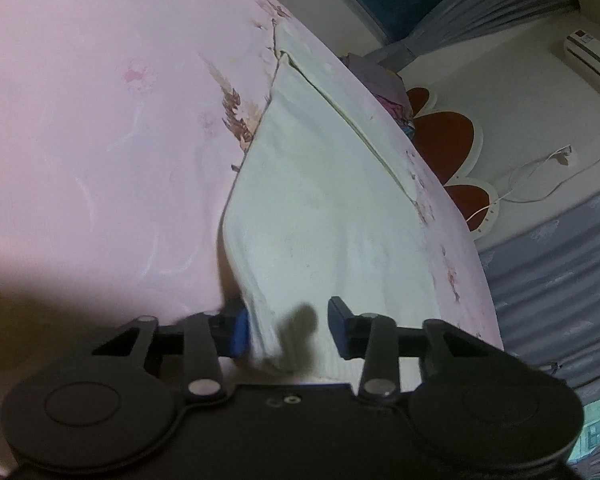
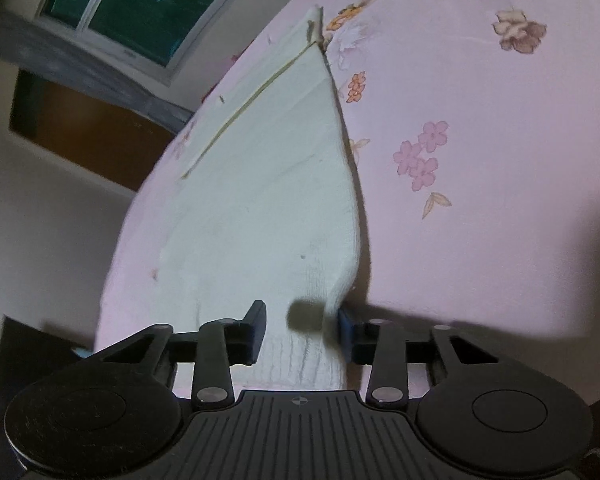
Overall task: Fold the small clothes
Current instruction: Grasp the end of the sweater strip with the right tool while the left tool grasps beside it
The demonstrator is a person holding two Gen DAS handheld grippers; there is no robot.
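- White garment (image 1: 320, 216) lies on the bed (image 1: 100, 120), on the pink floral sheet, near the bed's edge.
- Left gripper (image 1: 288, 328) jaws spread; the near hem of the garment sits between them, cloth bunched against the blue pad on one side, the other jaw apart from the fabric. No pinch.
- Right gripper (image 2: 302, 330) same story: jaws spread, ribbed hem between them, one edge of the cloth touching the blue pad.
- Near end of the garment looks lifted and humped off the sheet on both sides; far end lies flat, with a thin yellowish seam line running along it.
- Progress, my judgement: early in a fold. Garment looks spread lengthwise, no finished fold visible, no stack of done pieces in view.
- Left to do: close both grippers on the hem, carry it over to the far end, flatten.
- Can't tell what kind of garment; blur near the jaws.
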